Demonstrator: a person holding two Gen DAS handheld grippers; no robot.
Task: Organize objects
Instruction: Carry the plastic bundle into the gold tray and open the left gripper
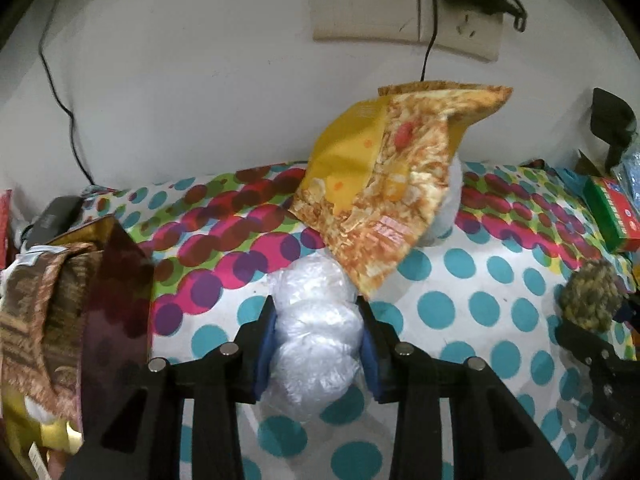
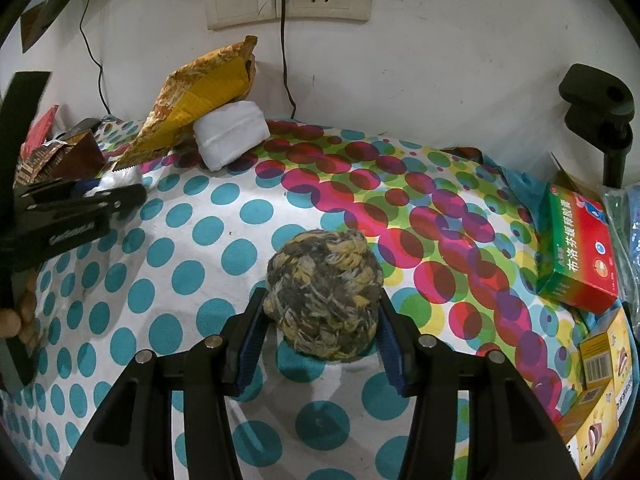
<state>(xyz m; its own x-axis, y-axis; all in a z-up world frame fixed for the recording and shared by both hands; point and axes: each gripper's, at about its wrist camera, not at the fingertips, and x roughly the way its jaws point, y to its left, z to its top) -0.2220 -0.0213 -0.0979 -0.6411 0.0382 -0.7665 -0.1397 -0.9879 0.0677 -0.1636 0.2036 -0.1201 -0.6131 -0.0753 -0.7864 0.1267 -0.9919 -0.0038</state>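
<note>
One rope ball (image 2: 324, 294) between right gripper (image 2: 322, 320) pads

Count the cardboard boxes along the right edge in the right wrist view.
2: a red-and-green medicine box on the dotted cloth, and a yellow box nearer the camera. More may be hidden beyond the edge.

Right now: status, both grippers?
Left gripper shut on clear plastic bag. Right gripper shut on yarn ball. Snack bag leaning just ahead of left.

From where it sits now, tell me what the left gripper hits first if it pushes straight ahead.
Holding a clear crinkled plastic bundle, the left gripper would probably first meet the yellow-orange snack bag leaning ahead; depth is uncertain.
</note>
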